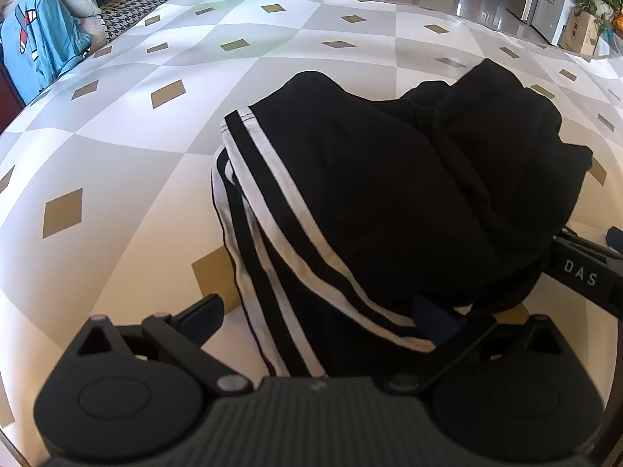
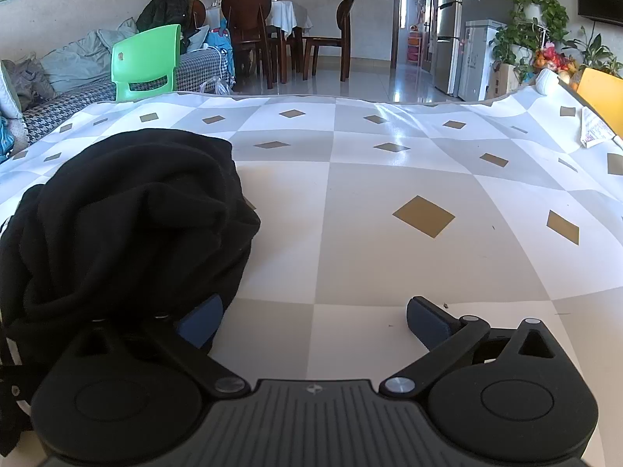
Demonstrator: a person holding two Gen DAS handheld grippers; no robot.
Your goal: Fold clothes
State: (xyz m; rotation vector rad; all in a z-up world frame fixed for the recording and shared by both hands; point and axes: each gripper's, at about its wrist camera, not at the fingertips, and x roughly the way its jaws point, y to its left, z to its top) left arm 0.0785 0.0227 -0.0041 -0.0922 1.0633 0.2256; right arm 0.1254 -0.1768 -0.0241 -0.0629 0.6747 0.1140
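Open room: I am seeing a wide bare stretch of the surface (image 2: 389, 233) lying ahead and to the right of my right tongs (image 2: 313, 321), with only a white paper (image 2: 595, 130) sitting near the far right edge.
Far edge: the surface is ending in front of a green chair (image 2: 146, 64), and shiny floor is showing beyond it.
Left side: bare checked cloth is running out to the left of my left tongs (image 1: 323, 317), well clear of the garment.
Left tongs: they are standing wide open, and the black shorts (image 1: 370, 202) are lying between the fingers; the right finger (image 1: 436, 321) is touching the striped hem, the left finger (image 1: 204, 317) is sitting apart on the cloth, and nothing is being gripped.
Right tongs: they are spread wide open and holding nothing; the left finger (image 2: 202, 321) is pressing against the garment's edge and the right finger (image 2: 426, 323) is hovering over bare surface.
Garment: the black shorts are lying bunched in a rumpled heap, with white side stripes (image 1: 280, 210) running along the left edge.
Surface: it is wearing a cloth of grey, white and cream checks with tan diamonds.
Room: wooden dining chairs (image 2: 249, 35), a fridge (image 2: 447, 39), leafy plants (image 2: 533, 19) and a sofa (image 2: 58, 93) are standing behind.
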